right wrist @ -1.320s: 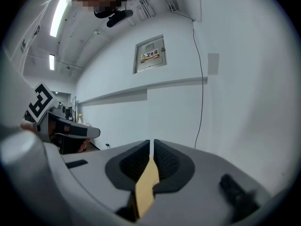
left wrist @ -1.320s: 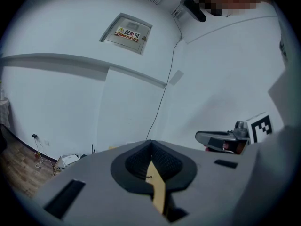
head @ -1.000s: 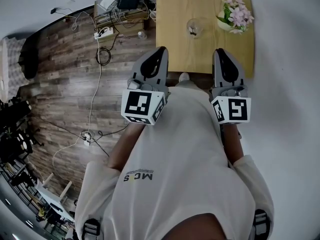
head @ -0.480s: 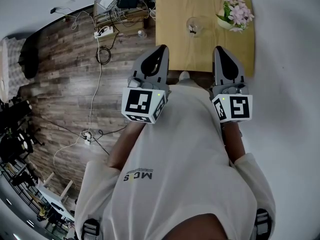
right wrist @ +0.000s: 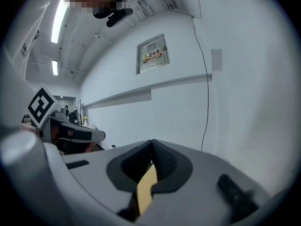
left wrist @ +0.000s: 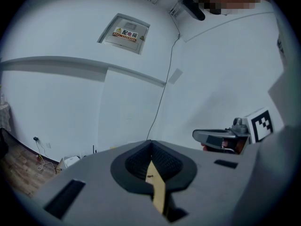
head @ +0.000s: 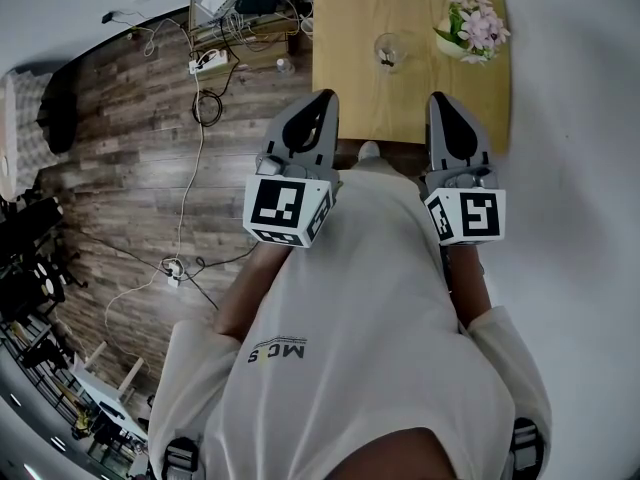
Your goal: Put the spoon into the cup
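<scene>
Near the table, left claw and right claw sit pinched together, empty (wall box: 配电箱).

Two tongs; one cup; one table; one potted flower.

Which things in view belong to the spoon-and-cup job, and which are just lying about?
Job:
- glass cup on the wooden table
- small dark item at the cup, perhaps the spoon
- left gripper and right gripper, jaws together, empty

Lying about:
- flower pot
- power strip and cables on the floor
</scene>
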`<control>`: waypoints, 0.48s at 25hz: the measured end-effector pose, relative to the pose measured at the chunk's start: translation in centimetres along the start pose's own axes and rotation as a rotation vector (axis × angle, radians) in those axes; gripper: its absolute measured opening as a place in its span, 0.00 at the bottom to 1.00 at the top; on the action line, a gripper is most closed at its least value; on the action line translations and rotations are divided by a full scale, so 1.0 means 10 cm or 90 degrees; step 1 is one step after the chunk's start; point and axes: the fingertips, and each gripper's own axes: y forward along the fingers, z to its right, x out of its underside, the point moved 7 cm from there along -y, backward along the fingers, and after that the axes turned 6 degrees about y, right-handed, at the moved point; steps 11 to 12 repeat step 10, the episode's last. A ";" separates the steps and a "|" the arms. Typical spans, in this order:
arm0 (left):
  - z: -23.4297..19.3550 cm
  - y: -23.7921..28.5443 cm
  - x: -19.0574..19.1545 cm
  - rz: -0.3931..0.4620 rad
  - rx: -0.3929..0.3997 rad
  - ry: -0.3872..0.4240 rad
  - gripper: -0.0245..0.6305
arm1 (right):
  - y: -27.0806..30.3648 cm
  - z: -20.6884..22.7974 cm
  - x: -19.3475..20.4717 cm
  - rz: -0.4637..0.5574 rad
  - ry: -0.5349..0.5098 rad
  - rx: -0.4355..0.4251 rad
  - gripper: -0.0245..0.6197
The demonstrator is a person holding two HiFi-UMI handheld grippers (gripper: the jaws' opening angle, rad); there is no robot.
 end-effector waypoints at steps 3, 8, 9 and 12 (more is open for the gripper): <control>-0.01 0.01 0.01 -0.003 0.001 -0.001 0.05 | 0.02 0.00 0.01 -0.002 0.000 0.000 0.09; -0.02 0.02 0.02 -0.006 0.002 0.000 0.05 | 0.04 0.00 0.02 -0.005 0.000 0.002 0.09; -0.03 0.02 0.02 -0.007 0.002 0.000 0.06 | 0.04 -0.01 0.03 -0.006 0.000 0.002 0.09; -0.03 0.02 0.03 -0.007 0.002 -0.001 0.06 | 0.05 -0.01 0.03 -0.006 0.000 0.003 0.09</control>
